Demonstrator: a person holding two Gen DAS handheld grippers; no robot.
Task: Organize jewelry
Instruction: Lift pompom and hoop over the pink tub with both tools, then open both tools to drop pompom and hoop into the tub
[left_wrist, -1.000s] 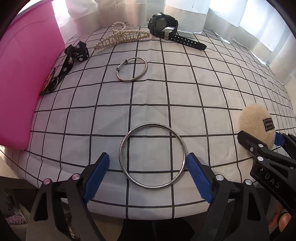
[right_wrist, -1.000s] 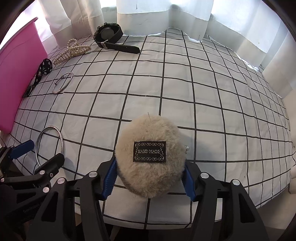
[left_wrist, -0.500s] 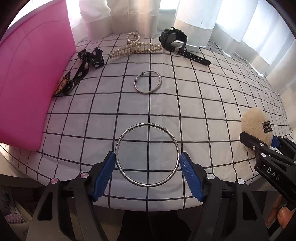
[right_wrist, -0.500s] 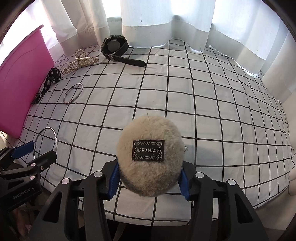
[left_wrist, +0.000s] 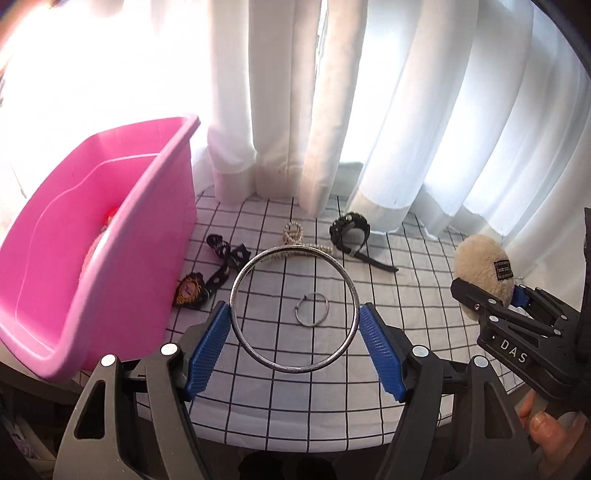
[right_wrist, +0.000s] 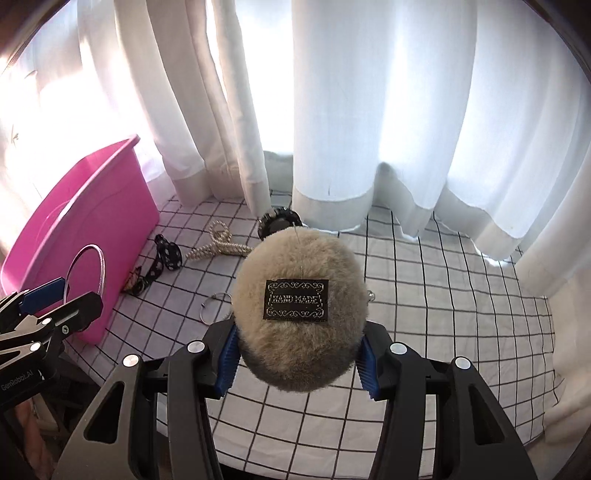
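Pink plastic bin (left_wrist: 99, 236) standing open-topped, ahead and left of both grippers, on white cloth with black grid lines (left_wrist: 406, 295). White curtains (left_wrist: 424, 110) closing off the far edge beyond the cloth.

Right gripper (right_wrist: 297, 360) pinching beige furry round pouch with a black "HAND MADE" label (right_wrist: 299, 310), pads pressed into its sides, raised clear of the cloth. Left gripper (left_wrist: 295, 347) clamped on large silver metal bangle (left_wrist: 236, 291), pads bearing on its rim, ring lifted off the surface.

Step judged: both items picked, carry to the bin pending. Next move calls for swinging left over the bin rim, then release inside.

Remaining ahead on the cloth: black wristwatch (left_wrist: 351, 230), pearl hair claw (left_wrist: 295, 236), black lace band (left_wrist: 225, 258), small silver ring bracelet (left_wrist: 313, 309). Open cloth to the right; bin wall close on the left.
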